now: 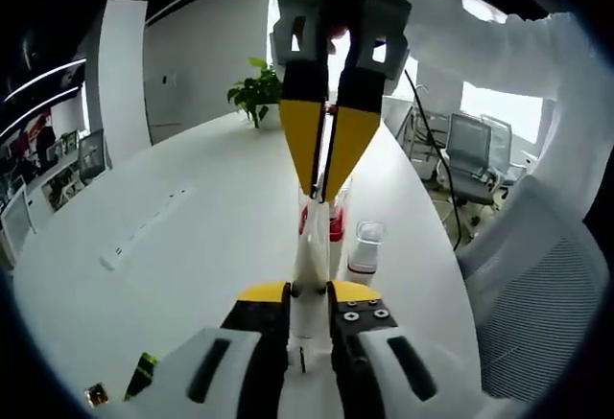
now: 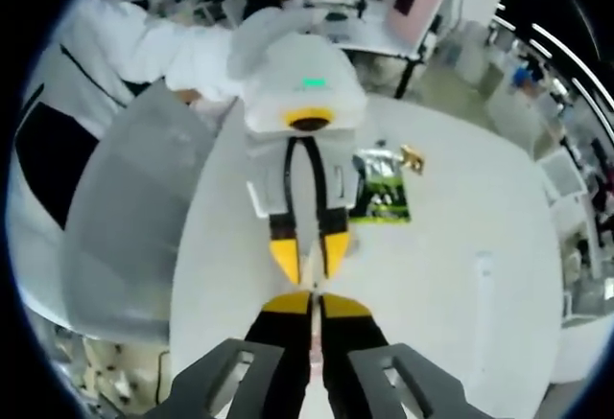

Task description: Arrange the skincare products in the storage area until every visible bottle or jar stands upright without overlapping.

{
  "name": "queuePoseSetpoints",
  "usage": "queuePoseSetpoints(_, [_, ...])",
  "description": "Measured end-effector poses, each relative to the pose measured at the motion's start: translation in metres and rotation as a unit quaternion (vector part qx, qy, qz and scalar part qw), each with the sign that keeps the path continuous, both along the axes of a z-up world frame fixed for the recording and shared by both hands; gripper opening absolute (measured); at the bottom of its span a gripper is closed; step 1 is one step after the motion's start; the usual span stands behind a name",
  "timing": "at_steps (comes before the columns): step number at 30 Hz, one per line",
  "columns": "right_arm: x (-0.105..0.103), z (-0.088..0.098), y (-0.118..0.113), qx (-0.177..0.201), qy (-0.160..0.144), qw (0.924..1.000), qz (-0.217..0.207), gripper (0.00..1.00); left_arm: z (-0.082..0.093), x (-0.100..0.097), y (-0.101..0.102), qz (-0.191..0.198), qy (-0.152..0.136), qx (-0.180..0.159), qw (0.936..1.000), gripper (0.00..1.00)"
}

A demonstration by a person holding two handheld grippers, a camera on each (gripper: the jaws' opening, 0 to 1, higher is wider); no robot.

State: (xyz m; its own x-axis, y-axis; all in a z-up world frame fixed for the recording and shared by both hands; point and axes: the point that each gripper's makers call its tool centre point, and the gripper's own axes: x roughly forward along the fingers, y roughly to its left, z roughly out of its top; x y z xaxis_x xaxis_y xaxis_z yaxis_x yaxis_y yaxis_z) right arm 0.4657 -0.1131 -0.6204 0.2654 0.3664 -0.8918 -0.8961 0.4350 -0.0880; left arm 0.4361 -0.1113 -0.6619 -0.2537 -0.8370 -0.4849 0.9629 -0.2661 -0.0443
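A slim white tube hangs above the white table, held at both ends. My left gripper is shut on its near end. My right gripper comes down from the top of the left gripper view and pinches the far end. In the right gripper view my right gripper meets the left gripper tip to tip, with the tube between the left one's yellow fingers. Behind the tube a white bottle with a red band and a small clear bottle stand upright.
A green packet and a small gold packet lie flat on the table. A potted plant stands at the far end, and a socket strip is set into the top. Mesh chairs line the table's edge.
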Motion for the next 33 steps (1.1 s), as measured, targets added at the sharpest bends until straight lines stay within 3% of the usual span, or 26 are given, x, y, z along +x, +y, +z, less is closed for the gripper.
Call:
queuePoseSetpoints(21, [0.001,0.01,0.004,0.0,-0.03,0.9994,0.015,0.01,0.008,0.009,0.008,0.015,-0.005,-0.01,0.9998,0.18])
queuePoseSetpoints(28, [0.001,0.016,0.005,0.012,-0.045,0.9989,0.006,0.08,0.013,0.026,0.015,0.034,-0.002,-0.02,0.9992,0.18])
queuePoseSetpoints(31, [0.001,0.021,0.008,0.029,-0.066,0.9974,0.001,0.13,0.014,0.022,0.021,0.038,-0.012,-0.014,0.9991,0.18])
queuePoseSetpoints(33, [0.003,0.024,0.01,0.046,-0.077,0.9958,-0.015,0.09,0.017,0.021,0.024,0.05,-0.018,-0.012,0.9985,0.16])
